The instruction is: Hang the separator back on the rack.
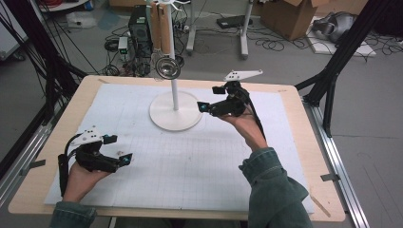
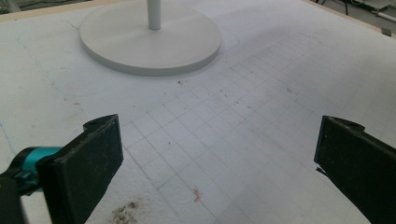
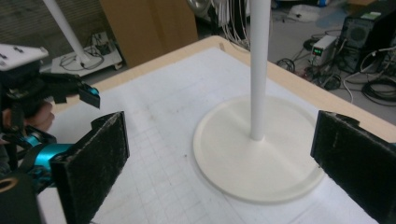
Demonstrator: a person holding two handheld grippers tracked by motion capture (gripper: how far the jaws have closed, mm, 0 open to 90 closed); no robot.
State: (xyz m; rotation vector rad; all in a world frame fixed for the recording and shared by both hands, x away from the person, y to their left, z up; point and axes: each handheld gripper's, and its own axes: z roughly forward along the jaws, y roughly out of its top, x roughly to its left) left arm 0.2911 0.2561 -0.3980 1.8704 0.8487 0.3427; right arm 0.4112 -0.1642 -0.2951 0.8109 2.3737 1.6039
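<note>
**Stand upright, both claws wide**

The left gripper [image 1: 117, 149] rests low on the gridded white mat [image 1: 190, 161], jaws wide and empty. The stand [image 1: 175, 111], a smooth white post rising vertically from a round flat base, sits mid-table. Just beside it, the right gripper [image 1: 211, 98] gapes wide, empty.

My black grippers [image 1: 116, 149] had teal accents; the stand [image 1: 175, 111] was white, and the white mat [image 1: 190, 161] was faintly gridded.
</note>
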